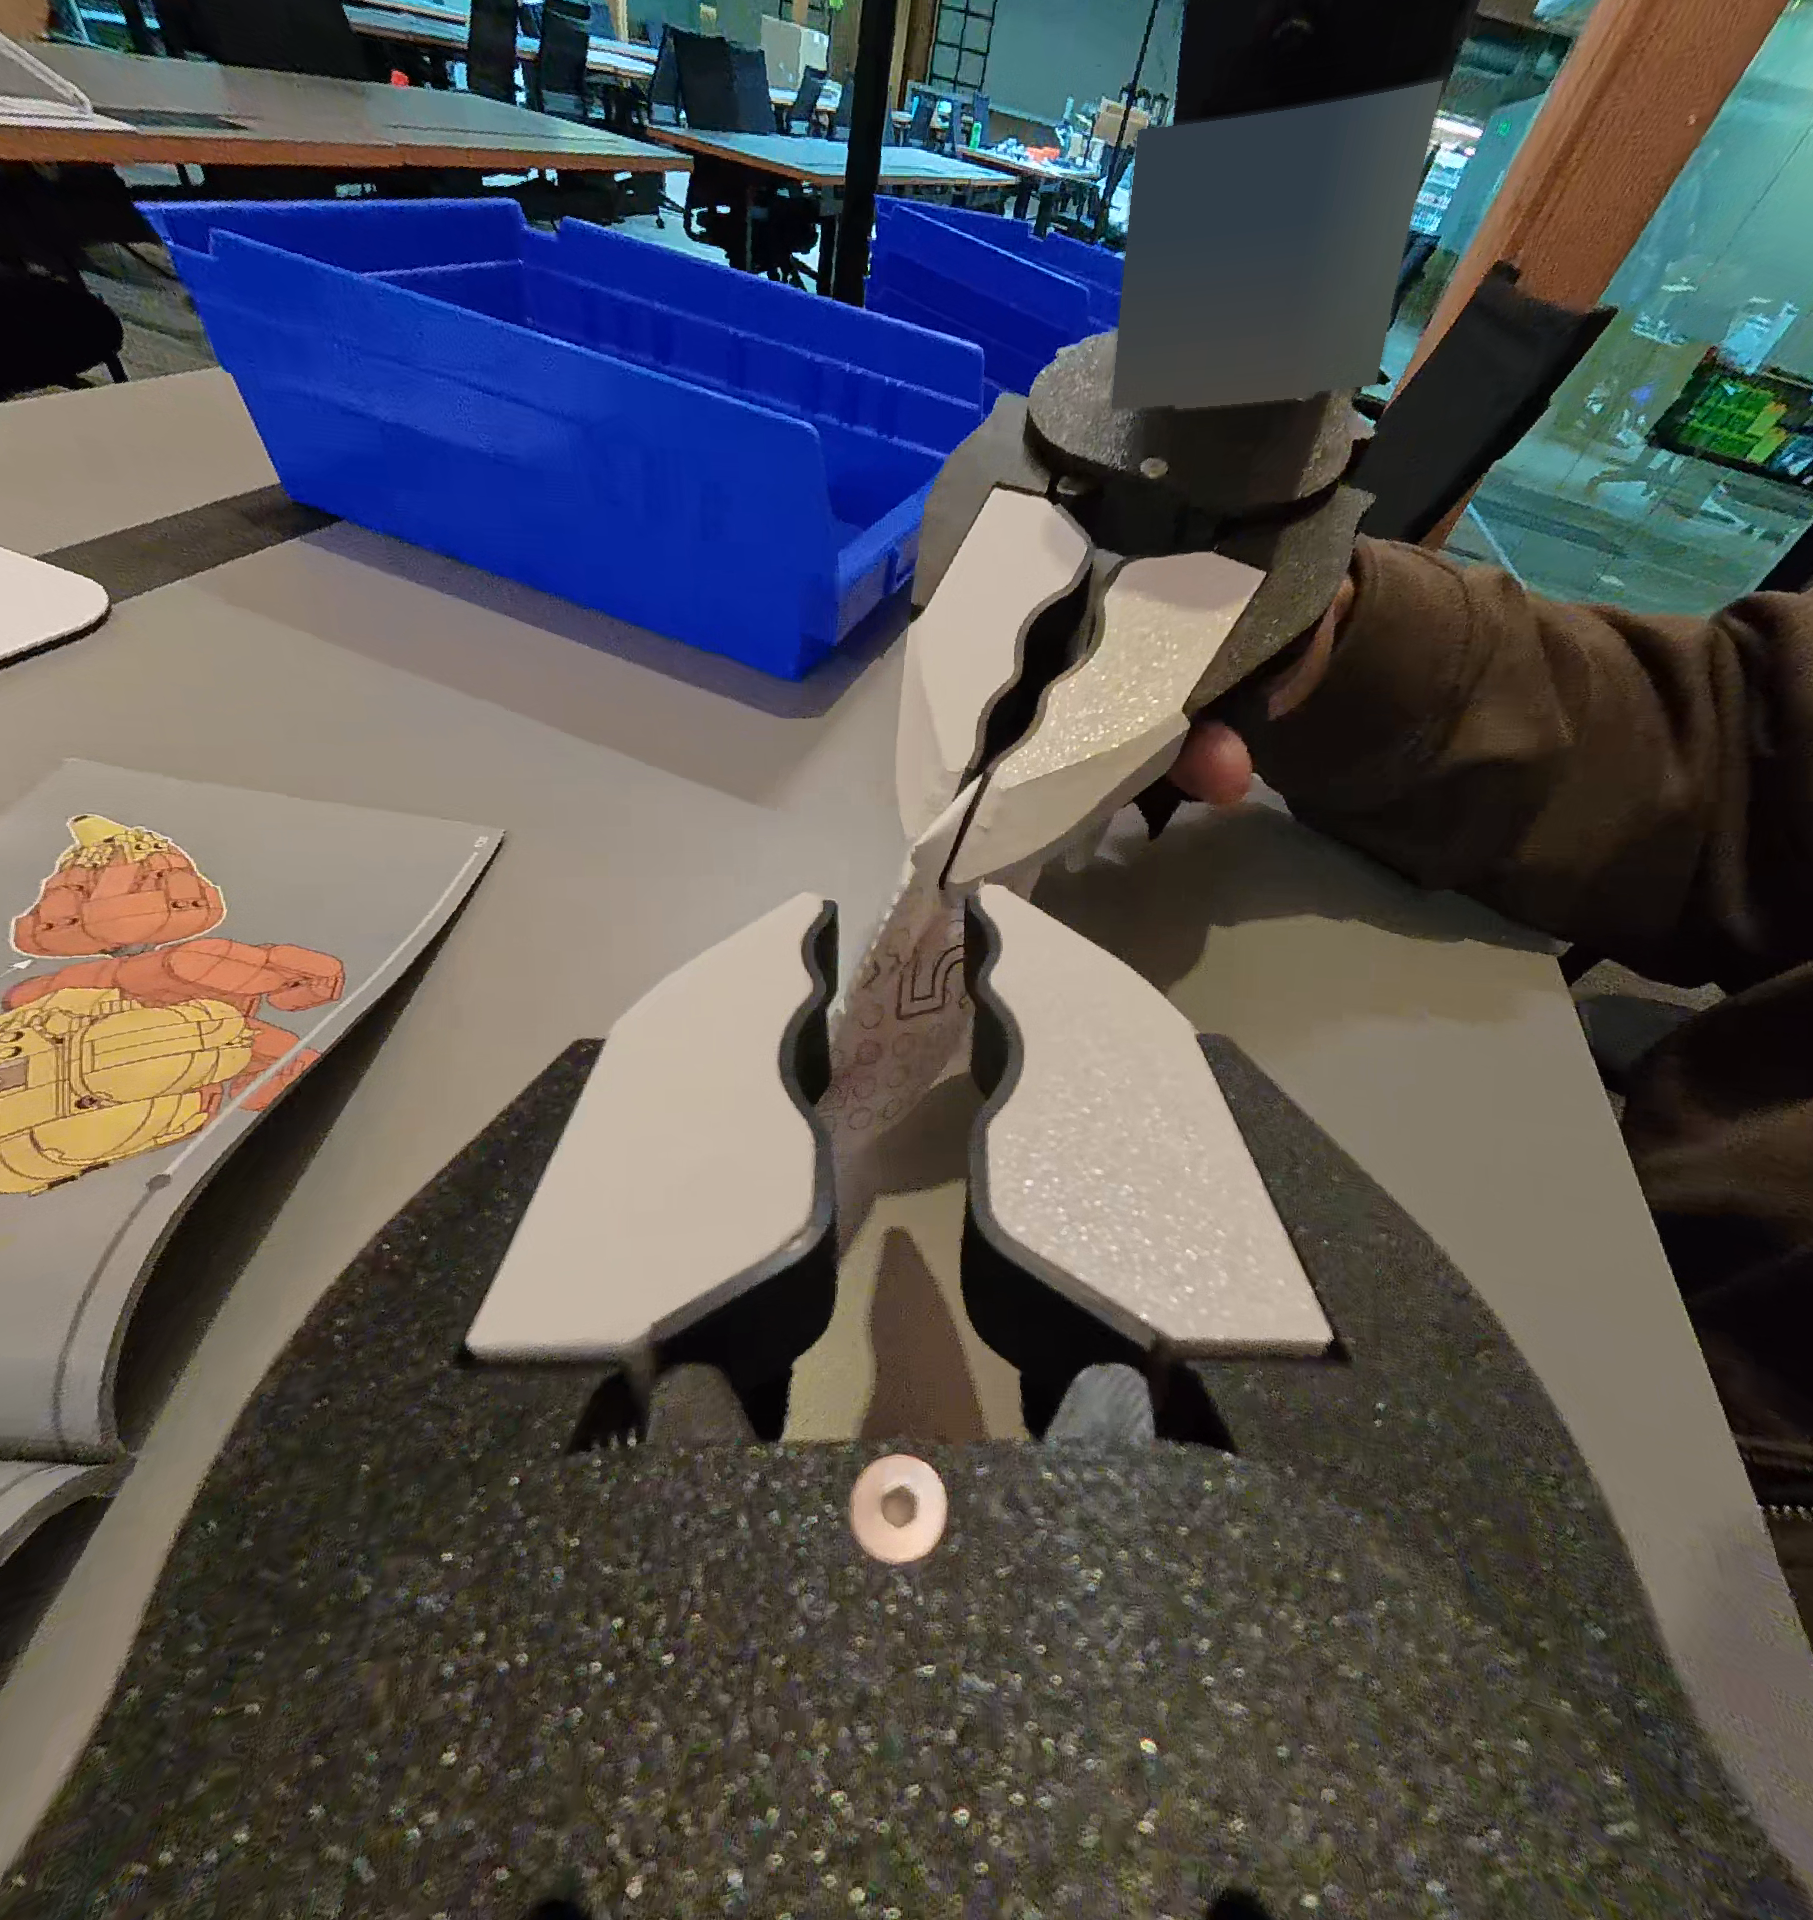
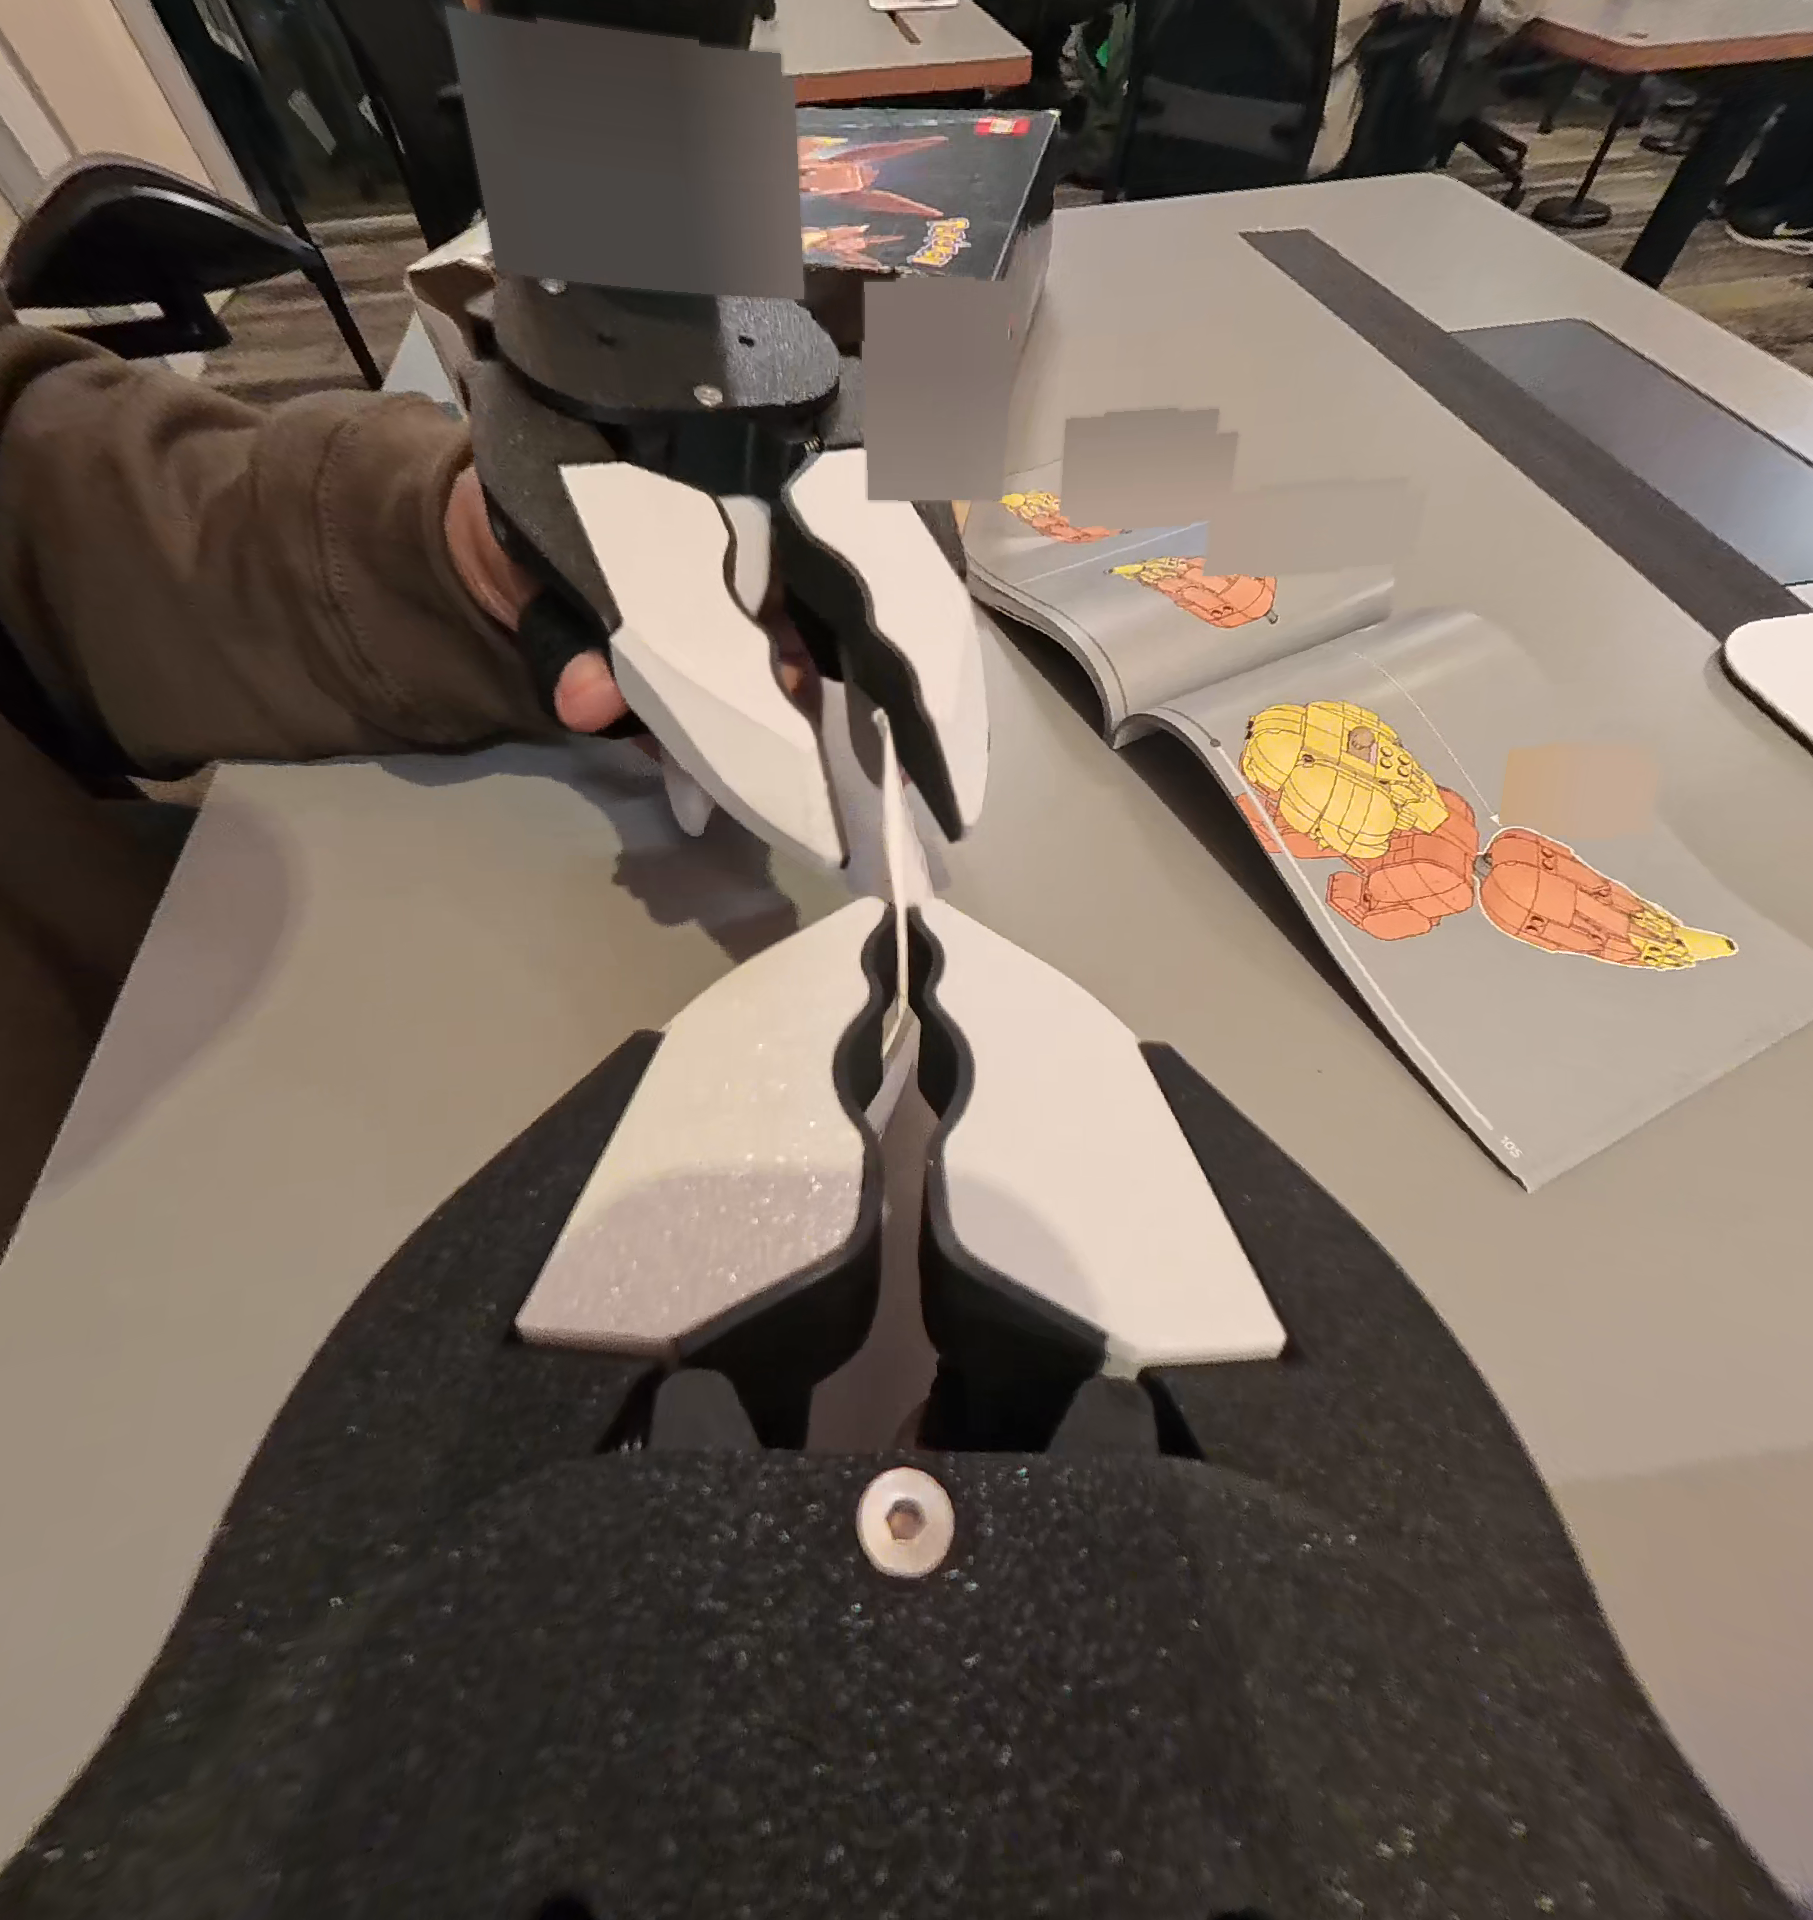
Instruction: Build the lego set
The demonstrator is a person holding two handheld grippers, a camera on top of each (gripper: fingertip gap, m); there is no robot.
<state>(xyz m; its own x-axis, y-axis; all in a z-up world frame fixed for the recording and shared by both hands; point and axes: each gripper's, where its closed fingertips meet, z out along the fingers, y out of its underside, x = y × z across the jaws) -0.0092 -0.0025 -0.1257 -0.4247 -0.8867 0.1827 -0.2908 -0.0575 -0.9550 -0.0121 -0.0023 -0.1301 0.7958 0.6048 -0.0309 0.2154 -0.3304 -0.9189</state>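
Note:
A small white paper bag [image 1: 907,1008] printed with dark outlines hangs between the two grippers above the grey table [image 1: 569,748]. My left gripper [image 1: 902,914] is open. The bag stands in the gap between its fingers, with clear space on the left side. My right gripper [image 1: 949,868] comes in from above and is shut on the bag's upper edge. In the right wrist view the bag [image 2: 900,821] shows edge-on as a thin white strip. My right gripper [image 2: 900,920] pinches it there, and the left gripper [image 2: 897,842] stands open around it.
An open instruction booklet [image 1: 154,1039] lies on the table and also shows in the right wrist view [image 2: 1504,935]. Blue bins [image 1: 569,436] stand at the back. The set's box [image 2: 923,197] and a white pad [image 2: 1806,686] sit farther off. The person's sleeves flank the grippers.

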